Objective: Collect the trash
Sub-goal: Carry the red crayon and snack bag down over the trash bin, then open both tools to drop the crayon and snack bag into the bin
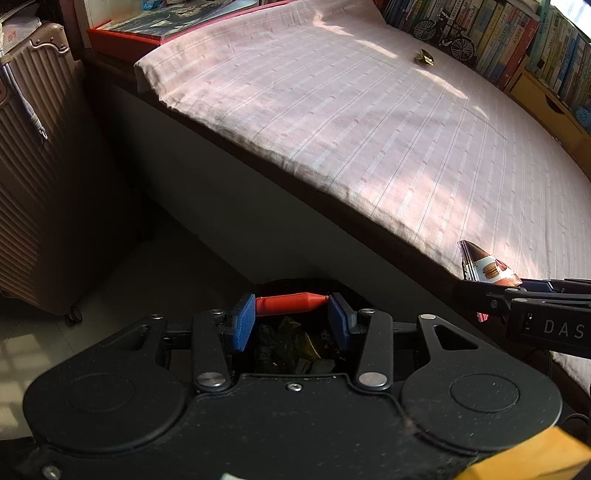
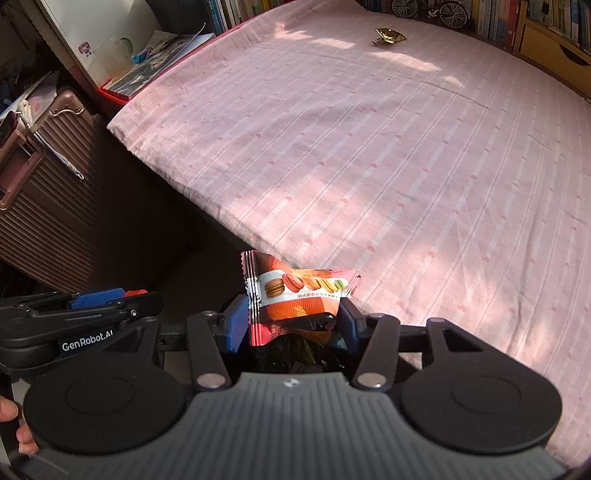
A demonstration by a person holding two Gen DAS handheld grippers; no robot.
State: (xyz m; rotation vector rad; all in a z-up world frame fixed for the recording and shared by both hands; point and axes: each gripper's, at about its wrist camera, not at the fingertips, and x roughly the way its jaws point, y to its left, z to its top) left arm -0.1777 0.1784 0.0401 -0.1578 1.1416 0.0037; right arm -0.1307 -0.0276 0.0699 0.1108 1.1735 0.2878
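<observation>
The left gripper (image 1: 291, 317) pinches a stiff red tube (image 1: 291, 303) end to end, the right gripper (image 2: 293, 319) a light, crinkly wrapper (image 2: 295, 293) mid-body, bed (image 2: 369, 166) edge behind.

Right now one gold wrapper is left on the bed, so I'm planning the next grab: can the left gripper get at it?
Probably not yet. The left gripper is shut on a red piece, and the gold wrapper lies far across the bed, though nothing blocks the way.

Glossy printed snack wrapper (image 2: 295, 291), smooth orange plastic piece (image 1: 290, 303), shiny gold foil wrapper (image 2: 389, 36) on matt striped cloth bedsheet (image 2: 369, 166), ribbed hard-shell suitcase (image 1: 40, 177), matt black plastic left gripper (image 1: 291, 317)
</observation>
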